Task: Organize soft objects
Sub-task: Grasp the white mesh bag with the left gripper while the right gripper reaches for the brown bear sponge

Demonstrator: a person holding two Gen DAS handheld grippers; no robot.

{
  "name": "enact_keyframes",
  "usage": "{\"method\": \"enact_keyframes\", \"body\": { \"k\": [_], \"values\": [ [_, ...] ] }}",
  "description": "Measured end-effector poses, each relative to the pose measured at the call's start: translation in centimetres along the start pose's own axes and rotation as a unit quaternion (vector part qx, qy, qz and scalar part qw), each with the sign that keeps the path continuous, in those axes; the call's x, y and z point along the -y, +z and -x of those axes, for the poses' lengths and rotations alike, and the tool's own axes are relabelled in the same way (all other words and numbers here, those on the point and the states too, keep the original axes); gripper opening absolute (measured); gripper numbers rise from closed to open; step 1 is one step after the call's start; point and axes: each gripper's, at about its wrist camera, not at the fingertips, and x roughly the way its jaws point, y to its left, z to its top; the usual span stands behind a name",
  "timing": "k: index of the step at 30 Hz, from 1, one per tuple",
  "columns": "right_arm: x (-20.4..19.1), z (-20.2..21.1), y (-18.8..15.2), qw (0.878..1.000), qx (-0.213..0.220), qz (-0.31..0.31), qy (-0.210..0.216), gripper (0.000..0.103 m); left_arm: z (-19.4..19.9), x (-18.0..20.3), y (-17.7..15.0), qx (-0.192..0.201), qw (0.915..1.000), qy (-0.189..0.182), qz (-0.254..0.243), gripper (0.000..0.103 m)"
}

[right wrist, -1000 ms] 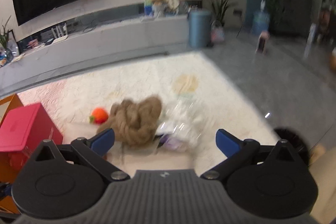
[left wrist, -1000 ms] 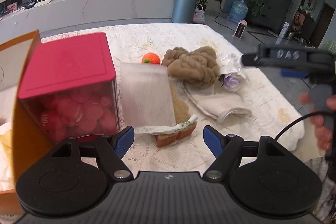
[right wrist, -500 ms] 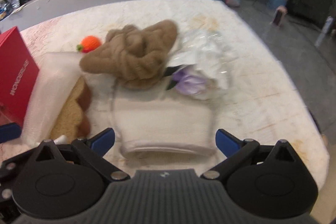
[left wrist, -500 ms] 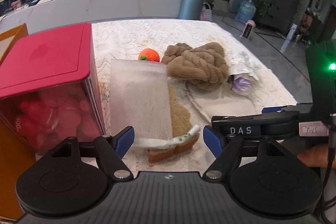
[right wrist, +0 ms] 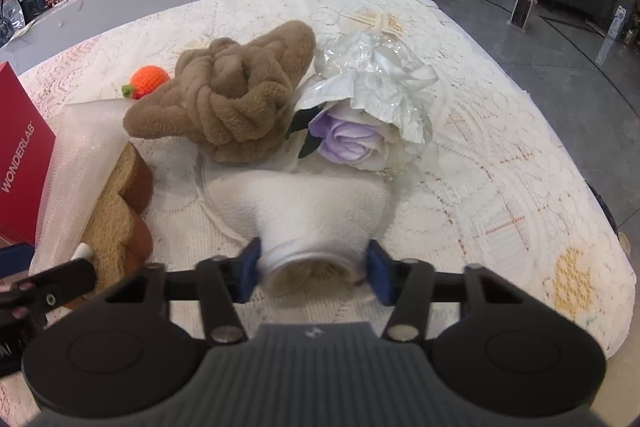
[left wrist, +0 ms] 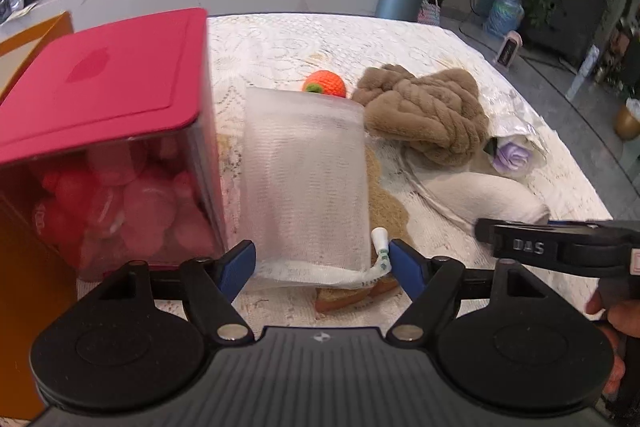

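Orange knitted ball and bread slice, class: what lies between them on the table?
The folded bubble wrap fills that stretch, running from just before the ball to over the bread. The left wrist view shows it best.

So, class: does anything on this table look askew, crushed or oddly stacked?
Yes. The bubble-wrap sheet lies draped over the bread-shaped sponge and hides most of it, and the purple rose lies on its side in crumpled wrapping, wedged against the knotted brown cushion. Nothing looks spilled or broken.
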Motion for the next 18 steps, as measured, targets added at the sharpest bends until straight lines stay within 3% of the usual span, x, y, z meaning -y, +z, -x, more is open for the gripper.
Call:
{"method": "enact_keyframes", "body": {
  "k": [5,6,11,18],
  "values": [
    [0.6,0.4,0.0,1.000,0.000,-0.013,0.011,0.040,0.2,-1.6,-0.2,-0.009,0.9971,-0.065,0.040,0.048],
    [0.6,0.4,-0.1,1.000,0.000,-0.011,0.010,0.040,0.4,-1.6,-0.2,-0.012,0.9972,-0.066,0.035,0.045],
    [0.4,0.3,-0.1,1.000,0.002,-0.005,0.007,0.040,1.7,-2.7,-0.3,-0.037,0.9954,-0.085,0.023,0.012],
    [0.3,0.4,-0.2,1.000,0.001,0.000,0.007,0.040,5.2,-2.9,-1.8,-0.028,0.9974,-0.065,-0.014,0.008]
  ]
}}
